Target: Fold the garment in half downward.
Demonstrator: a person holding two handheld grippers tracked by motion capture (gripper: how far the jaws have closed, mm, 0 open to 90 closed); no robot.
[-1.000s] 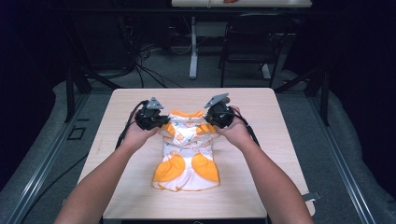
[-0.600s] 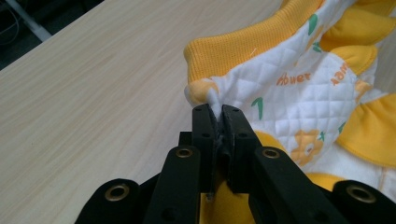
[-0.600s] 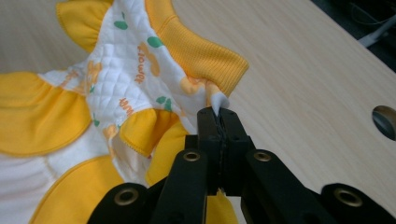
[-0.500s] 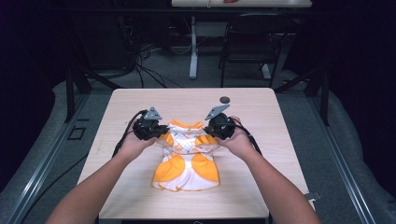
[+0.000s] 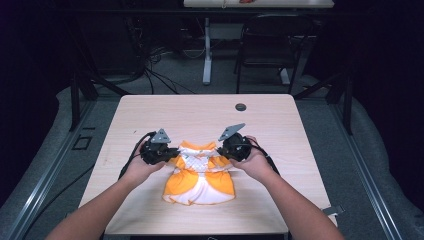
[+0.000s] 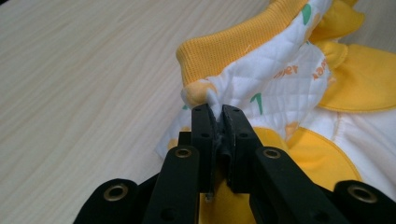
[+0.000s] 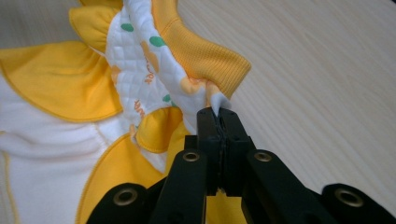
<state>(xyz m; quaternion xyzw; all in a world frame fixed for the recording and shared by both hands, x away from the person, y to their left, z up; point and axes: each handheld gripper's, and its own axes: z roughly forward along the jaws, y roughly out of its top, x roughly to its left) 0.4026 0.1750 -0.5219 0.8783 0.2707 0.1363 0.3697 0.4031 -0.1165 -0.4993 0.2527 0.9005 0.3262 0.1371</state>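
A small orange and white quilted garment [image 5: 200, 175] lies on the wooden table [image 5: 200, 115], its lower part spread toward the near edge. My left gripper [image 5: 169, 154] pinches the garment's left upper edge. In the left gripper view that gripper [image 6: 217, 110] is shut on a fold of white quilted fabric [image 6: 261, 79] beside an orange ribbed cuff [image 6: 233, 44]. My right gripper [image 5: 226, 151] holds the right upper edge. In the right gripper view it [image 7: 217, 113] is shut on a white fabric tip below an orange ribbed cuff [image 7: 205, 56].
A small dark round disc [image 5: 241, 107] sits in the tabletop near the far edge. Beyond the table stand a black chair [image 5: 270, 45] and a white table leg [image 5: 206, 50], with cables [image 5: 150, 75] on the floor. Bare wood surrounds the garment.
Both hands have drawn back toward the near edge and come lower, dragging the garment with them. The disc near the far edge, hidden before, has come into sight.
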